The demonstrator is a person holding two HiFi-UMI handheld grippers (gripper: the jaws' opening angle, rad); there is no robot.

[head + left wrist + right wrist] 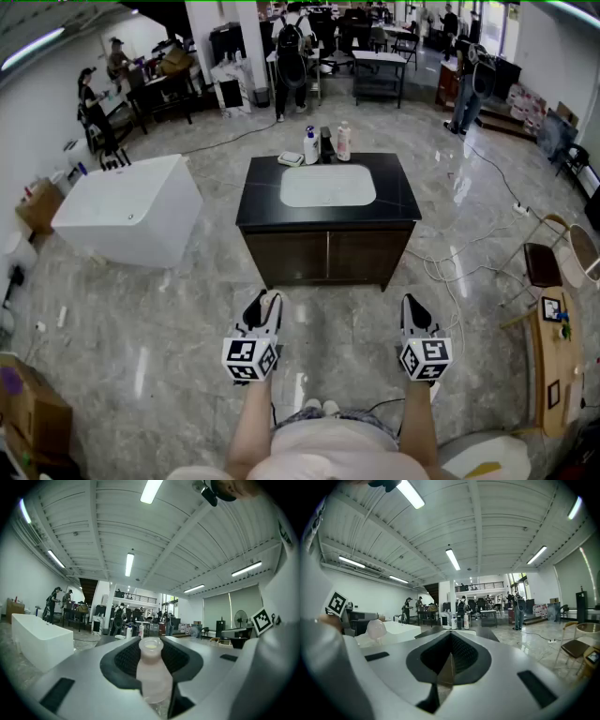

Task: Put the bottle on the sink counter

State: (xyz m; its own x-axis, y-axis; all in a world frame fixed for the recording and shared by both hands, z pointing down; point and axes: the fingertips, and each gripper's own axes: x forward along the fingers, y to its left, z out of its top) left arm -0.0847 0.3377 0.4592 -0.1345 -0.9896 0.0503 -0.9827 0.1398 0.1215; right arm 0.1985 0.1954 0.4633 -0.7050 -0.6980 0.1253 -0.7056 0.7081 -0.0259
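A small pale pink bottle [150, 677] stands upright between the jaws of my left gripper [152, 645], which is shut on it. In the head view that gripper [265, 303] hovers over the floor in front of the sink counter [403, 202], a black top with a white basin [328, 186] on a dark cabinet. My right gripper [413, 306] is level beside it; its jaws [451, 660] meet with nothing between them. The held bottle [376, 629] also shows at the left of the right gripper view.
At the counter's rear stand a white pump bottle [310, 145], a dark object [325, 142] and a pink bottle [344, 141]. A white bathtub [127, 211] sits left. A chair [544, 262], a wooden table [553, 361] and floor cables [450, 267] are right. People work at the back.
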